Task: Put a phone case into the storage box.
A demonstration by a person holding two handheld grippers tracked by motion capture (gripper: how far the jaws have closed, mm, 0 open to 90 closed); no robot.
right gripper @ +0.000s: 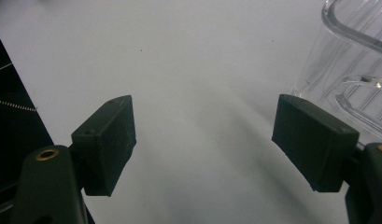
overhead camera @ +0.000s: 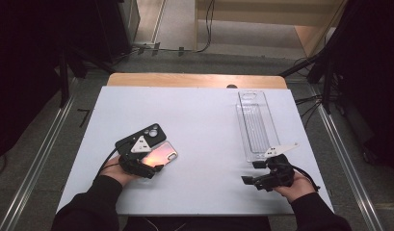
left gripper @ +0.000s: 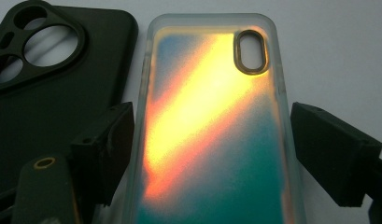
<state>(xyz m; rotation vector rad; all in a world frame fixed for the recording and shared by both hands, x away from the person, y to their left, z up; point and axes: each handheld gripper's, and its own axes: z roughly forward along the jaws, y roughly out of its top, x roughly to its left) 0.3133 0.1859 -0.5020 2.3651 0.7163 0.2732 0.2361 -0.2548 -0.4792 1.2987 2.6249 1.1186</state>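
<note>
- a white table (overhead camera: 204,125) is being shown under dim light, with a grey floor (overhead camera: 50,144) around it.
- two phone cases are lying side by side at its left: a black case (left gripper: 53,93) and a shiny orange-green case (left gripper: 212,135).
- the left gripper (left gripper: 212,154) is being held spread, its jaws straddling the shiny case, touching or not cannot be told.
- the right gripper (right gripper: 205,140) is being held spread over bare table, just beside a clear plastic tray (overhead camera: 255,122).

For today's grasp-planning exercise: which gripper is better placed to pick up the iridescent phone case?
Left. The left gripper is open with its jaws on either side of the iridescent phone case; the right gripper sits across the table beside the clear tray.
</note>
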